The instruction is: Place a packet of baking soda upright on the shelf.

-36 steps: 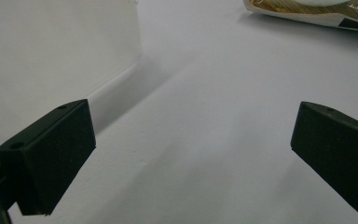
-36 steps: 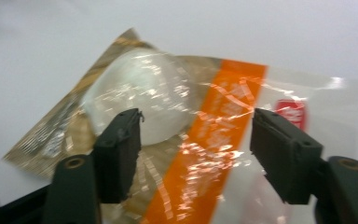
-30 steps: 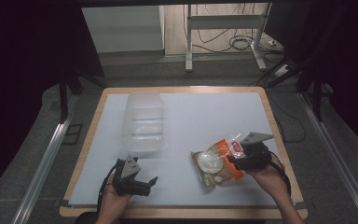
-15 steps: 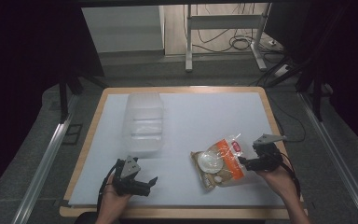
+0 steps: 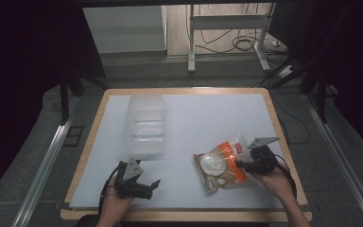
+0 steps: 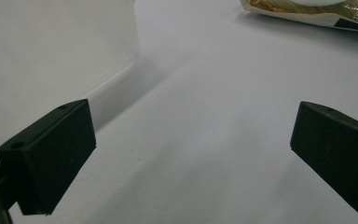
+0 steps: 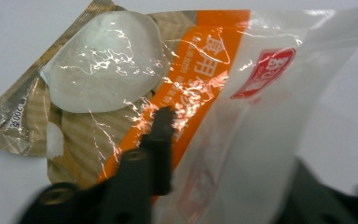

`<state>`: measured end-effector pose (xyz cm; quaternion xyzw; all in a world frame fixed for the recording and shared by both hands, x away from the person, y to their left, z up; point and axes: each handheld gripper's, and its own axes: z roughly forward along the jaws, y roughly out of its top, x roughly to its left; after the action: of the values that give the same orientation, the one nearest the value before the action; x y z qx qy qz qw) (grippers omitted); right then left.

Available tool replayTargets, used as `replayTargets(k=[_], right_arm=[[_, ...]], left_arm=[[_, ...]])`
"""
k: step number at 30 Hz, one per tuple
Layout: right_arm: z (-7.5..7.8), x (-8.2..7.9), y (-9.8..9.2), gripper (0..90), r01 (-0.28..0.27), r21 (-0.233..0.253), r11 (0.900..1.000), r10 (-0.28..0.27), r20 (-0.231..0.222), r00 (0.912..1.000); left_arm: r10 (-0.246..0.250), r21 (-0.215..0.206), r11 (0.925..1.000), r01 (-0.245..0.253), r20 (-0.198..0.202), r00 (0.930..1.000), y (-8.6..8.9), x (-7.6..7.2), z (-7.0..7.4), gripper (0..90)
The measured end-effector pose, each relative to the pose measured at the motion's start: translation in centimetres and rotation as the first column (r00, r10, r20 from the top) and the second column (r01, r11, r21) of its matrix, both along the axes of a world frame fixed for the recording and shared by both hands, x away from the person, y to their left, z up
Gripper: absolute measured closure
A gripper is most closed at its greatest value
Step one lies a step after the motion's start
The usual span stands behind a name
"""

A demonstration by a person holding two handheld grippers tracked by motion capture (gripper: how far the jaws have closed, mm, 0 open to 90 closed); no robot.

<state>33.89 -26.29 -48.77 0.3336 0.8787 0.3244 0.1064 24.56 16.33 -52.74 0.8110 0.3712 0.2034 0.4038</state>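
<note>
My right gripper (image 5: 244,164) has its fingers clamped on the crinkly, glossy food packet (image 5: 223,164) at lower right of the matte white surface (image 5: 194,118) — left gripper (image 5: 147,185) fingers apart, lower left.

Container (image 5: 145,124) left on table (image 5: 194,118); food packet (image 5: 222,163) right, nearer front edge.

A wood-edged table (image 5: 283,127) with a white top is carrying 2 things: a clear plastic lidded container (image 5: 145,125) and an orange-and-clear crinkly food packet (image 5: 222,164), lying well apart.
</note>
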Motion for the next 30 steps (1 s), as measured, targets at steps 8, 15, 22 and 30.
replayTargets(k=[8,15,22,30], right_arm=[[1.3,-0.8,0.7,89.1,-0.009,0.012,1.000,0.008,0.063,0.9980],[2.3,-1.1,0.6,89.0,-0.020,0.073,0.997,0.016,0.063,0.9979],[3.9,-1.6,0.7,89.1,-0.034,0.150,0.988,0.026,0.058,0.9980],[6.0,-2.0,1.6,89.2,-0.058,0.165,0.985,0.046,0.077,0.9959]], left_arm=[[0.007,-0.007,1.0000,-0.007,0.003,1.0000,0.2,0.0,0.1,0.1],[0.016,0.001,0.9999,-0.016,0.009,0.9998,0.4,-0.1,0.1,0.0],[0.022,0.015,0.9997,-0.022,0.012,0.9997,0.6,-0.1,0.2,0.0],[0.022,0.019,0.9996,-0.022,0.018,0.9996,0.5,-0.1,0.1,0.0]])
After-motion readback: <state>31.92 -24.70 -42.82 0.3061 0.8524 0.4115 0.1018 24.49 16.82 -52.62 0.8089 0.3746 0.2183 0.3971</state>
